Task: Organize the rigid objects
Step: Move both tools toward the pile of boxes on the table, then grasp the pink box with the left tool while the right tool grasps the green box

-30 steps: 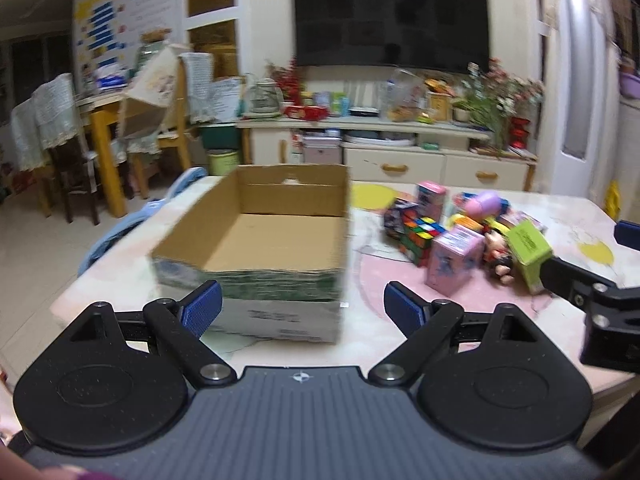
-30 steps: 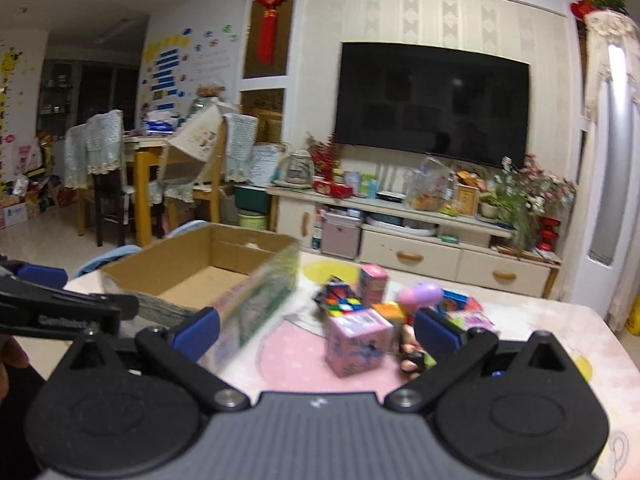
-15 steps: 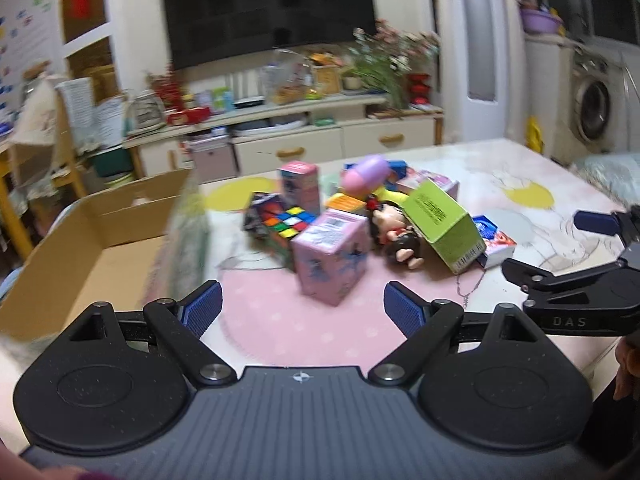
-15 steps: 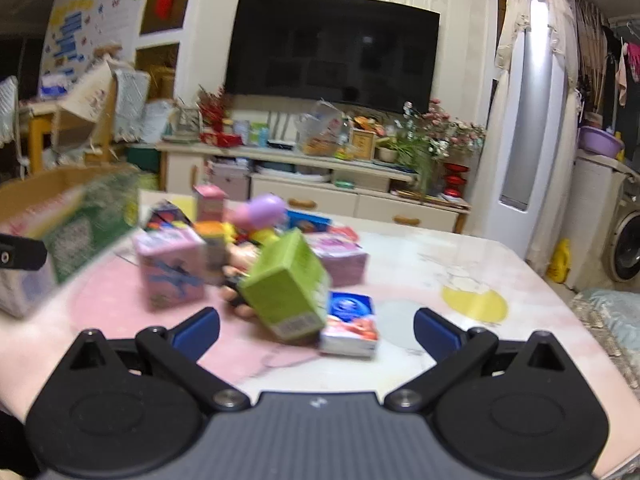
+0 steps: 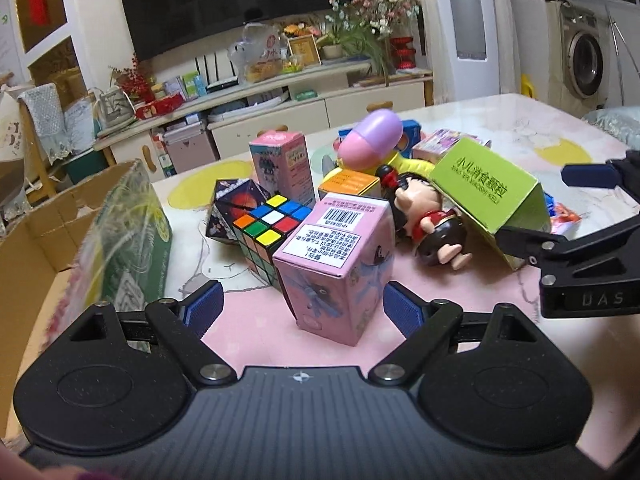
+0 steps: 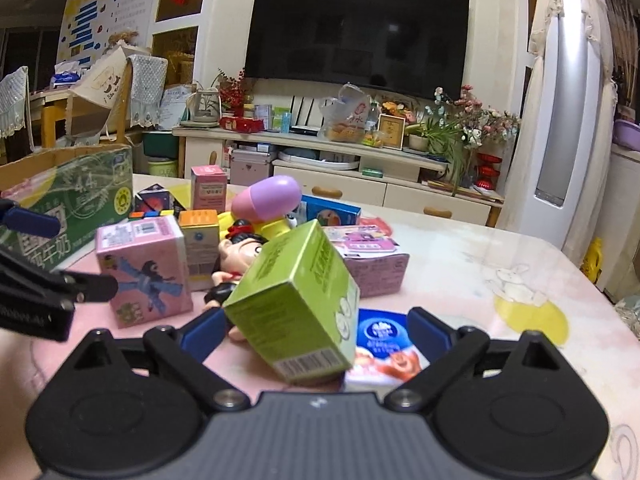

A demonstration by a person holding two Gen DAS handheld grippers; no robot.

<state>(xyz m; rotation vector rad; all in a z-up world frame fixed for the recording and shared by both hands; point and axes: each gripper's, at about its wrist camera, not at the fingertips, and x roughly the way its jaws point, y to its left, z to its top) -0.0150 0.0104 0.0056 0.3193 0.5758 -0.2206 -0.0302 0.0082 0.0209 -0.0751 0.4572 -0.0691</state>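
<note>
Cardboard box [image 5: 36,232] at the tabletop's [image 6: 480,264] left looks empty while every toy remains piled outside; the left claw [image 5: 302,306] gapes around the pink carton [image 5: 336,264], the right claw [image 6: 316,330] is closing on the green carton [image 6: 296,304].

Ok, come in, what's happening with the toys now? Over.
Left hand-held gripper open around pink box, not touching. Right hand-held gripper closing around green box. Doll under green box. Cardboard box left, waiting.
</note>
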